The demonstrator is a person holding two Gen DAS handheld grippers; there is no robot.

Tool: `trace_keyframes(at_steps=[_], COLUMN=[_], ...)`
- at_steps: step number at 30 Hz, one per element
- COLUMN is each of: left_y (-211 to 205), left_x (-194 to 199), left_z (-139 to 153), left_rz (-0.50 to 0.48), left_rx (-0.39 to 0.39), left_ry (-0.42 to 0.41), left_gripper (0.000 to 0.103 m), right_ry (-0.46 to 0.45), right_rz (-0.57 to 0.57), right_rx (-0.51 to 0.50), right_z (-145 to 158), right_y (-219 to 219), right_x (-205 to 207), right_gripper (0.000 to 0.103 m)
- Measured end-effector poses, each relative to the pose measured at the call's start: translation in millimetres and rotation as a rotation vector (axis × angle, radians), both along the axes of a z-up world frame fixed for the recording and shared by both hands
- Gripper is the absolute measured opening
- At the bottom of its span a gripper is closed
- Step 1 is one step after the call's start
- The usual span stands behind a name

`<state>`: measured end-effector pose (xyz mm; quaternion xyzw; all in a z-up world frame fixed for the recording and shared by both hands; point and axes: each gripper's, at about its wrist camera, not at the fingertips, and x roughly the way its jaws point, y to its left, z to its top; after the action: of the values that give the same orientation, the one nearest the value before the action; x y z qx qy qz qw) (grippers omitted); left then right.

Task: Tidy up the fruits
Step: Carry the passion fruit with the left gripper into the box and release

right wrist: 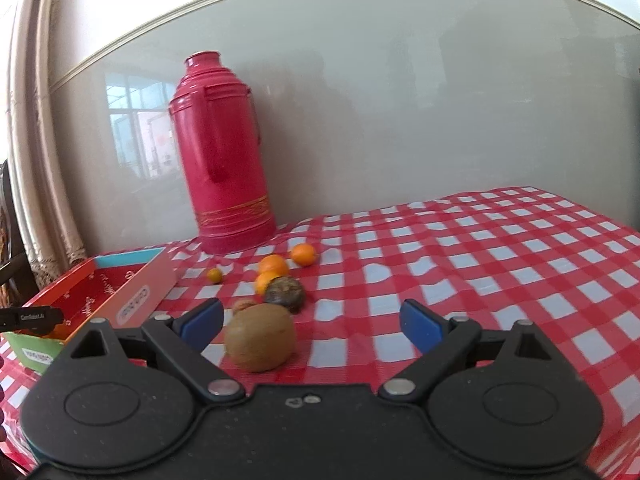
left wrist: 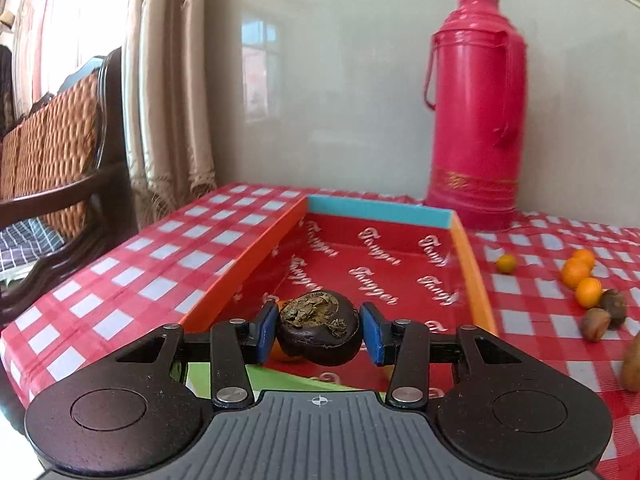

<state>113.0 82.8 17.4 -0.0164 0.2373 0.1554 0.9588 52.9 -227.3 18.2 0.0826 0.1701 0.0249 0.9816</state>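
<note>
My left gripper (left wrist: 320,330) is shut on a dark mangosteen (left wrist: 318,330) and holds it over the near end of the red cardboard box (left wrist: 384,256). An orange fruit (left wrist: 280,354) lies in the box behind the mangosteen, mostly hidden. My right gripper (right wrist: 314,322) is open and empty above the checked tablecloth (right wrist: 480,264). A brown kiwi (right wrist: 260,338) lies between its fingers, toward the left one. Beyond it lie a second mangosteen (right wrist: 285,293), a walnut (right wrist: 244,305) and several small oranges (right wrist: 273,266). The same loose fruits (left wrist: 586,292) show at the right of the left wrist view.
A tall pink thermos (left wrist: 476,116) stands at the back by the wall, behind the box; it also shows in the right wrist view (right wrist: 220,152). A wicker chair (left wrist: 60,152) and a curtain stand left of the table. The box (right wrist: 100,292) sits left of my right gripper.
</note>
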Motion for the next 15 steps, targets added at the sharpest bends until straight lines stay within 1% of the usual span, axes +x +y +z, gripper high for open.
trace_keyframes(at_steps=[2,3,4,5,6,7,9,11,15], left_y=[2.1,3.6,3.6,3.7,2.9,1.4,1.4,5.2,15.3], left_x=[-0.7,0.0,-1.4,-2.9,-4.9,-8.9,-16.6,-24.0,-32.7], left_z=[-1.5,-1.8,-1.4,-0.7,0.6,2.9,6.9,10.5,12.3], left_rz=[0.008,0.008,0.006,0.0,-0.001,0.008,0.01,-0.006,0.001], left_rx=[0.005,0.005,0.006,0.007,0.011,0.026,0.052,0.043,0.039], left_ry=[0.007,0.011,0.016,0.015,0.006,-0.014,-0.057,-0.093,-0.097], left_gripper=[0.045,0.047,0.057,0.065,0.083,0.089,0.089,0.09,0.097], right_ry=[0.004,0.005,0.005,0.006,0.008,0.01,0.015,0.021,0.034], right_rz=[0.011,0.016,0.018,0.02,0.023,0.026,0.032,0.036,0.048], right_rx=[-0.004,-0.005,-0.008,-0.01,-0.01,-0.009,-0.01,-0.013,-0.016], right_z=[-0.5,-0.6,-0.8,-1.1,-1.5,-1.9,-2.8,-3.9,-6.2], right_y=[5.3,7.6,9.4,11.3,12.3,13.5,16.6,20.3,28.3], right_x=[1.8,2.7,3.6,4.8,6.1,7.2,9.3,12.3,18.6], right_gripper=[0.089,0.089,0.089,0.089,0.089,0.089,0.089,0.089,0.089])
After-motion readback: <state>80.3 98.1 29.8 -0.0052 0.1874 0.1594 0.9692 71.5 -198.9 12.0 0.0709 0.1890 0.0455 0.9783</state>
